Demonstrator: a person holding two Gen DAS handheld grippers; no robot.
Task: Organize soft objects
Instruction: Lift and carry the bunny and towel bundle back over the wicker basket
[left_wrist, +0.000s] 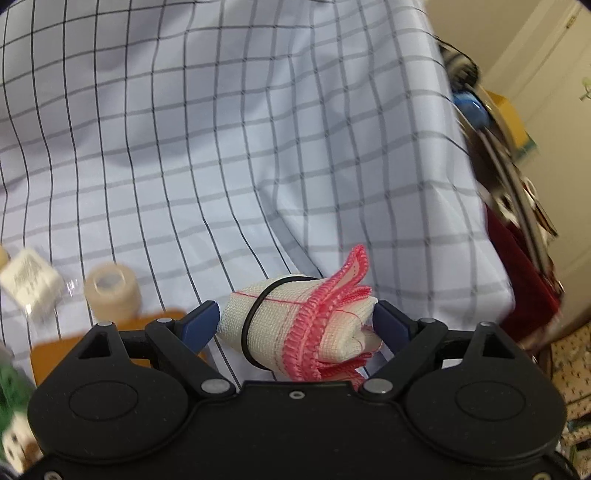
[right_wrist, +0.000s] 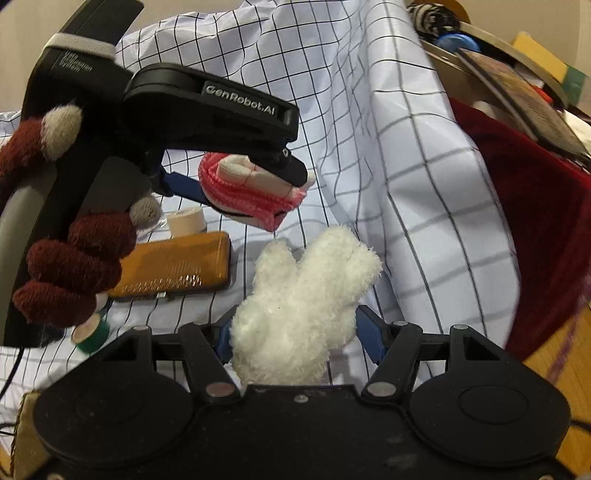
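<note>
White cloth with dark grid lines (left_wrist: 258, 129) covers the table and bunches up in big folds behind everything.

My left gripper (left_wrist: 295, 325) is squeezing a rolled cream cloth with pink edging (left_wrist: 306, 325). The roll sits right between the two blue fingers (left_wrist: 201, 321), and both press on its sides. A thin black band (left_wrist: 255, 314) goes around the roll. Its pink ends stick up past the fingertips. From my right camera I see the same roll (right_wrist: 251, 195) held up above the table, with the left gripper (right_wrist: 255, 188) coming in from the left. A hand in a dark red knitted glove (right_wrist: 74, 266) with grey fingertips holds that gripper's handle.

My right gripper (right_wrist: 295, 332) is closed on a fluffy white plush toy (right_wrist: 299, 299). The toy fills the gap between the blue fingers (right_wrist: 367, 332) and puffs out above them, with two rounded lobes sticking up at the top.

I can read "GenRobot.AI" in raised letters on the left gripper's black body. Small white words sit on its handle too, but they are too blurry for me to read.

On the table lie a flat orange case (right_wrist: 173, 266), a beige tape roll (right_wrist: 186, 220) just behind it, and a green tape roll (right_wrist: 92, 332) near the gloved hand. My left camera also shows a white wrapped roll (left_wrist: 31, 282) beside the beige one (left_wrist: 112, 291). Dark red fabric (right_wrist: 535, 221) hangs on the right, past the cloth's edge.
</note>
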